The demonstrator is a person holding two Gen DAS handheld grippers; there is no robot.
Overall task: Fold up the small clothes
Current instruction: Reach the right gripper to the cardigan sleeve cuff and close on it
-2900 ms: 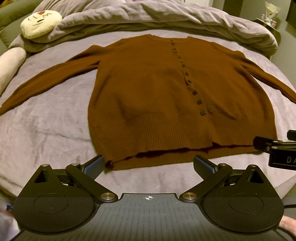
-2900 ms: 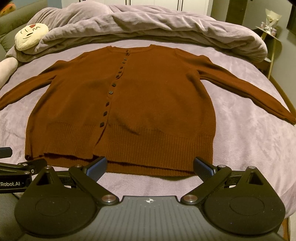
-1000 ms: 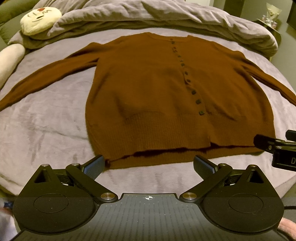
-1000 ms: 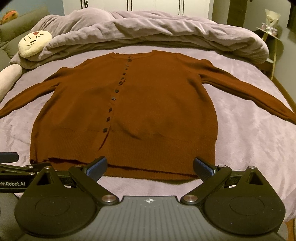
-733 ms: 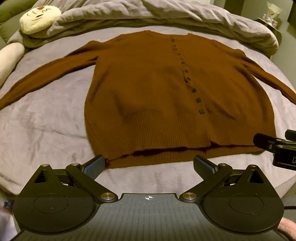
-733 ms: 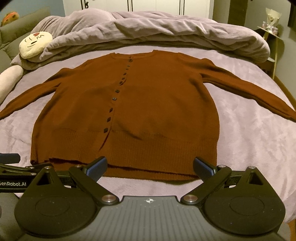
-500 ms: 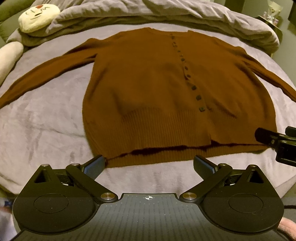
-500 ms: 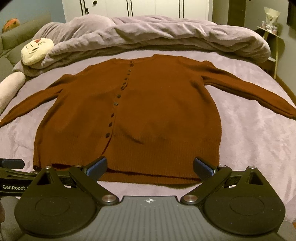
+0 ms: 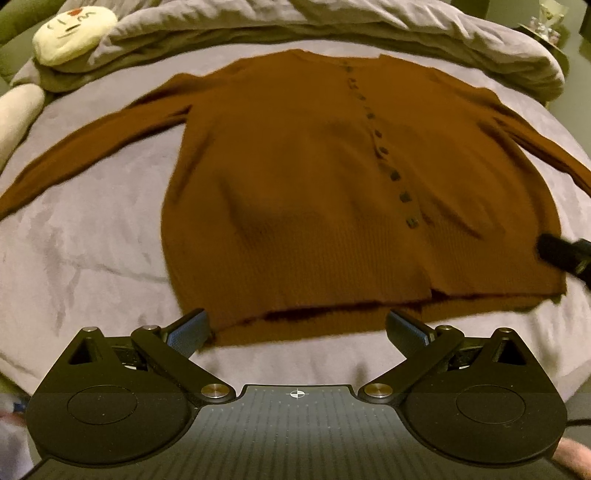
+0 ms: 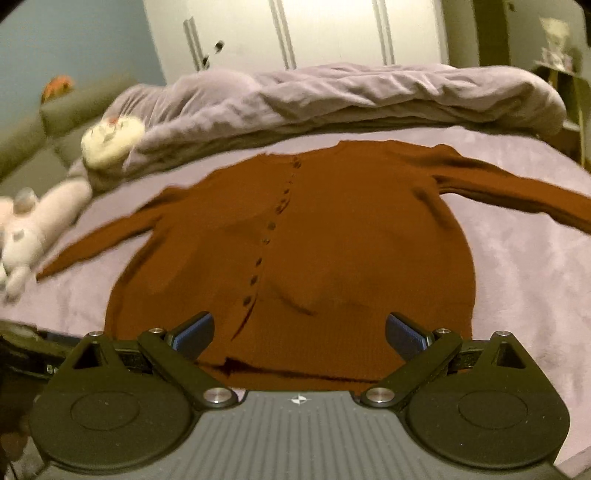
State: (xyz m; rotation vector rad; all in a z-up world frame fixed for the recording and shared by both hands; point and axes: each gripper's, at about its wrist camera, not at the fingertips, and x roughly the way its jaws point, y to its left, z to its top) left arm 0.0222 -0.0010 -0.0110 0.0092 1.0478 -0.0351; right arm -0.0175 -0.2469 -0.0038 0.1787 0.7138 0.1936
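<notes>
A brown buttoned cardigan (image 9: 314,192) lies flat and face up on the grey bed, sleeves spread to both sides. It also shows in the right wrist view (image 10: 332,251). My left gripper (image 9: 297,328) is open and empty, just short of the hem near its left corner. My right gripper (image 10: 299,334) is open and empty, over the hem right of the button line. Its tip (image 9: 561,253) shows at the right edge of the left wrist view, over the cardigan's right side.
A bunched grey duvet (image 10: 351,96) lies along the head of the bed. A cream face cushion (image 9: 72,31) and a pale plush toy (image 10: 33,229) sit at the far left. A side table (image 10: 561,77) stands at the far right. White wardrobe doors (image 10: 295,33) are behind.
My right gripper has tilted up and moved forward over the hem, so the wardrobe now shows. My left gripper has edged closer to the hem. The cardigan has not moved.
</notes>
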